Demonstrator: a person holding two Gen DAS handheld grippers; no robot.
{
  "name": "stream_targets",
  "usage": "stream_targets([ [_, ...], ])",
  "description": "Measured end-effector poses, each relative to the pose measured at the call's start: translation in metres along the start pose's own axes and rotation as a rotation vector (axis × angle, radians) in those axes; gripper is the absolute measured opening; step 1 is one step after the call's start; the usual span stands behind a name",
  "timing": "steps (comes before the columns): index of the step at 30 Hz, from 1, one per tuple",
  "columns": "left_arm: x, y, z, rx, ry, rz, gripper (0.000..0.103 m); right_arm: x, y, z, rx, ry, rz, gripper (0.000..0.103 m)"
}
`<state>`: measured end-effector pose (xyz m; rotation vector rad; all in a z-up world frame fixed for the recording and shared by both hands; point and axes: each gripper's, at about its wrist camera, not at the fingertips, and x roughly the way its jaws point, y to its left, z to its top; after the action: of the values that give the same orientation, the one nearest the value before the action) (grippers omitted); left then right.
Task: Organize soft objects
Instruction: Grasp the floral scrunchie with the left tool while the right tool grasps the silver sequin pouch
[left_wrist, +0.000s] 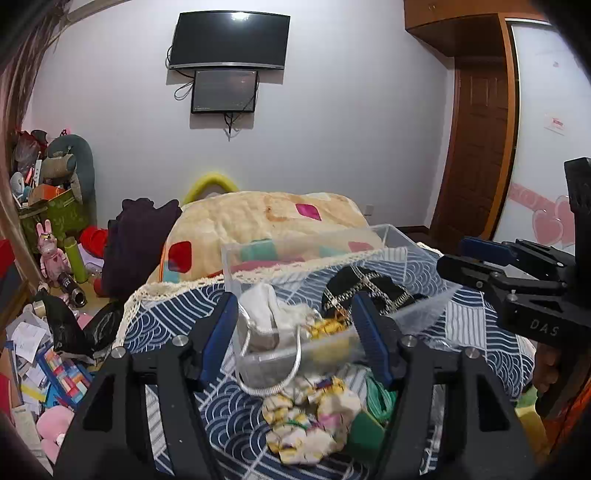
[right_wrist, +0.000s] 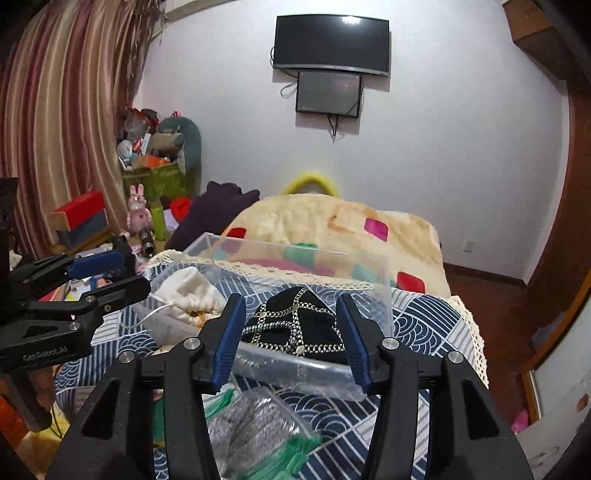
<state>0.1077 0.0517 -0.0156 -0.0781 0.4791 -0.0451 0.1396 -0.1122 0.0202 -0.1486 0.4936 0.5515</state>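
Left gripper (left_wrist: 295, 325): wide open, holding nothing, hanging just above the near wall of the clear bin with the white pouch showing between its blue pads.
Right gripper (right_wrist: 291, 328): same deal, spread wide and empty, lined up over the black chain-patterned piece.
Clear bin (left_wrist: 314, 236): sits on the blue wave-print bedspread (left_wrist: 170, 317), near the edge closest to the cameras. Looks like light, thin plastic to me.
White pouch (left_wrist: 262, 314): already in the bin's left side, but its silvery cord handle (left_wrist: 291, 369) loops out over the near wall.
Black chain-patterned piece (right_wrist: 295, 325): in the bin's right side, looks settled.
Yellow-and-white floral cloth (left_wrist: 314, 424): still out on the bedspread, right in front of the bin, bunched up. Probably the next thing to go in.
Green-edged bags (right_wrist: 258, 435): also outside the bin, by the cloth.
Risk 1: a finger coming down for the cloth could hook that cord loop and drag the pouch back out.
Risk 2: nudge the near wall and I reckon the bin slides or tips, since the bedding under it is soft.
Risk 3: a pinch on the bunched cloth may grab only one fold, so it trails.
Risk 4: both grippers are close together over one bin, so they could bump each other.
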Motion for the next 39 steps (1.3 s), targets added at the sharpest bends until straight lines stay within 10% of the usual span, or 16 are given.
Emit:
stream_targets([
  [16,0.016,-0.012,-0.059,-0.009,0.184,-0.072,0.068,0.013,0.022,-0.066,0.020,0.145,0.073,0.048],
  [31,0.035,0.029,-0.088,-0.100,0.246,0.018,0.068,0.022,0.025,-0.082,0.006,0.181,0.057,0.054],
  [39,0.041,0.017,-0.099,-0.054,0.261,-0.021,0.044,0.021,0.021,-0.086,0.024,0.178,0.062,0.033],
])
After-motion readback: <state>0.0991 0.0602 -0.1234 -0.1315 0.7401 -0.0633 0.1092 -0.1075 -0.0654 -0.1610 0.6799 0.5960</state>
